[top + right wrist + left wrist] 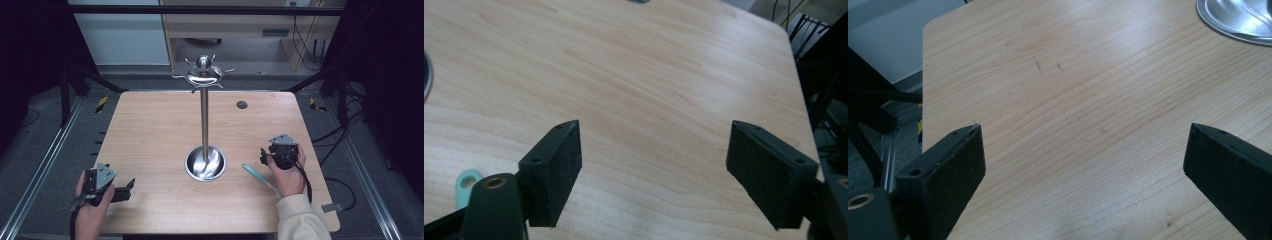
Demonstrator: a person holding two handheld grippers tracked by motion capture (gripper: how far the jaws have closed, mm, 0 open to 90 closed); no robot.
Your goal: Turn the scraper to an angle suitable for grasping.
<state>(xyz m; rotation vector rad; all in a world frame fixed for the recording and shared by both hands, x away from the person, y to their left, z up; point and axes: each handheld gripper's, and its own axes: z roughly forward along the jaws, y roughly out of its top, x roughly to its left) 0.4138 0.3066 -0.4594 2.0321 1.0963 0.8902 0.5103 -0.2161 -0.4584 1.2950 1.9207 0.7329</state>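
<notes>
The left tongs rested at the bench's 7 o'clock corner, jaws spread wide and holding nothing. The left gripper view showed bare wood grain between the two black pads, with the rim of the polished steel dish base at 1 o'clock. This parked position probably kept the left hand out of the working zone.

The right tongs sat at 4 o'clock, likewise released and unloaded. Just beside them, toward 7 o'clock of that hand, lay the pale teal plastic-handled utensil, flat on the light wooden bench. Its looped handle end appeared at the lower left of the right gripper view, outside the jaws. Its far end was hidden under the hand, so the utensil type could not be determined. The loop suggested it was meant for hanging.

At bench centre stood the steel dish base, carrying a vertical steel pole. At 12 o'clock the pole ended in a domed cap ringed with hooks, all unoccupied.

A small dark round grommet sat near the far edge.
</notes>
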